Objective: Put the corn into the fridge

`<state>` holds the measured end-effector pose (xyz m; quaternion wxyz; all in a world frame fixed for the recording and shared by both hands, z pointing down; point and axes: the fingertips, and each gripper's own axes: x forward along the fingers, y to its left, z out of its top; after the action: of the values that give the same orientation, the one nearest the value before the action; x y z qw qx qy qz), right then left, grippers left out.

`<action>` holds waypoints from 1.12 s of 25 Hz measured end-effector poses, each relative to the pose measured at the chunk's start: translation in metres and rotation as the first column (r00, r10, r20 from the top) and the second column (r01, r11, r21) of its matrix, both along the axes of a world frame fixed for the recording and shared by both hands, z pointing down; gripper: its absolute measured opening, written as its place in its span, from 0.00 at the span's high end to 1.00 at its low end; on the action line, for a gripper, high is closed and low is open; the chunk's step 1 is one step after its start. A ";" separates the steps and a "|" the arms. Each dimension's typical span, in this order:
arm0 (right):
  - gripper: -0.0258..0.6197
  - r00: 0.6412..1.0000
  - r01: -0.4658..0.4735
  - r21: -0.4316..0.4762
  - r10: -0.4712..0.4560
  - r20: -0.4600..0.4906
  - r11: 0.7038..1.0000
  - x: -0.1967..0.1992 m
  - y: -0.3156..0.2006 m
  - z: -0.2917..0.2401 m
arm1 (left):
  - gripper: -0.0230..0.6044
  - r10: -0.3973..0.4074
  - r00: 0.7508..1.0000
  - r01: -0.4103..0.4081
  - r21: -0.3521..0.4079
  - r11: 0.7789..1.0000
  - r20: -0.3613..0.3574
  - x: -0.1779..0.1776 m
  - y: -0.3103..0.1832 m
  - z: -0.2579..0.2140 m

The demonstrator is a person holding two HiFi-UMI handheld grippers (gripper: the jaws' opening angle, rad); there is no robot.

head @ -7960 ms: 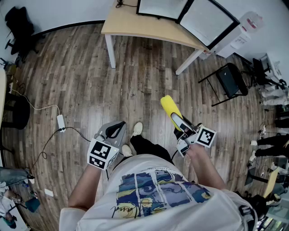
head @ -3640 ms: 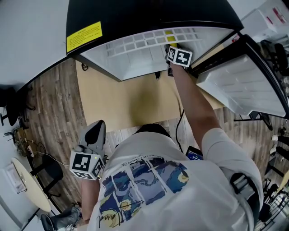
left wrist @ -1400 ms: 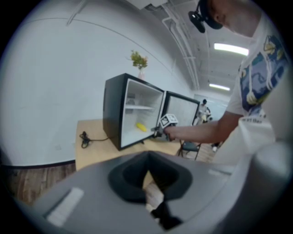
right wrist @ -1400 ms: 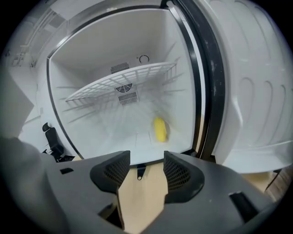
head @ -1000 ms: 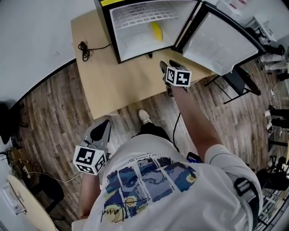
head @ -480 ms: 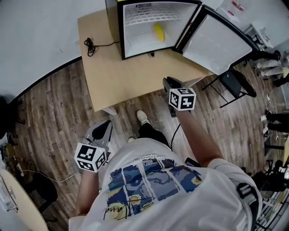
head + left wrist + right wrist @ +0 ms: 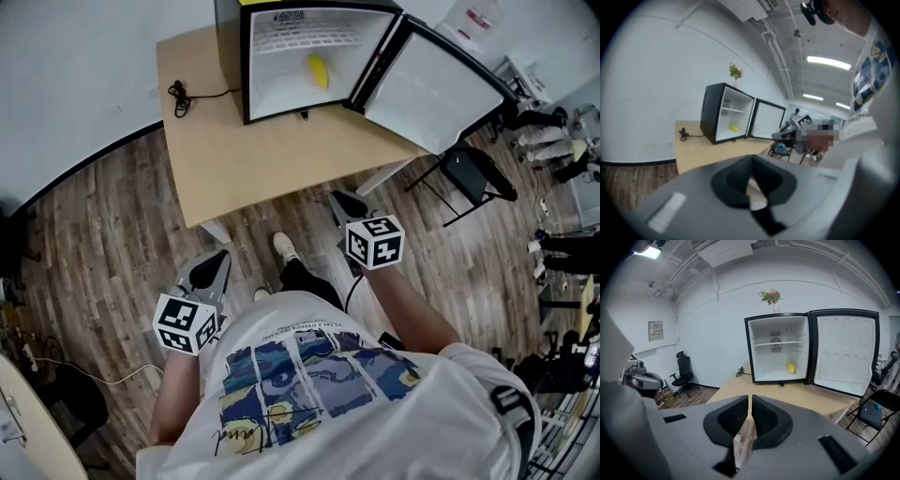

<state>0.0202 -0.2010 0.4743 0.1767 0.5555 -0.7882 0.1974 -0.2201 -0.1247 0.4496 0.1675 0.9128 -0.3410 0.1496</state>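
Two empty grippers are hovering short of the counter [image 7: 272,155], left gripper [image 7: 214,267] with jaws together, right gripper [image 7: 343,202] with jaws just closing together, while the corn [image 7: 319,70] is lying inside the open fridge [image 7: 231,56].

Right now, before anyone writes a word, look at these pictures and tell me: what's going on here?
A person stands in front of a table with tongs in each hand. The corn already lies inside the small fridge, whose door stands open. The right tongs have just been closing with nothing between them, well short of the fridge. The left tongs are shut and empty, held low beside the person.
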 end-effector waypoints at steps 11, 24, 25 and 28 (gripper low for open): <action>0.92 0.994 0.104 0.025 -0.104 -0.020 0.994 -0.033 0.040 -0.019 | 0.95 0.012 1.000 -0.012 -0.015 1.000 0.004 -0.002 0.020 0.008; 0.93 0.982 0.181 0.094 -0.175 -0.069 0.979 -0.052 0.049 -0.050 | 0.95 0.020 1.000 -0.021 -0.020 1.000 -0.007 -0.002 0.027 0.009; 0.93 0.981 0.184 0.095 -0.177 -0.077 0.978 -0.053 0.050 -0.050 | 0.95 0.023 1.000 -0.023 -0.022 0.999 -0.010 -0.001 0.027 0.010; 0.93 0.977 0.196 0.089 -0.188 -0.096 0.977 -0.053 0.054 -0.049 | 0.95 0.037 0.999 -0.038 -0.031 0.999 -0.020 0.006 0.028 0.014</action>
<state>-0.0332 -0.1467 0.4253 0.2018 0.4927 -0.8384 0.1163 -0.2140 -0.0972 0.4635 0.1820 0.9177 -0.3200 0.1493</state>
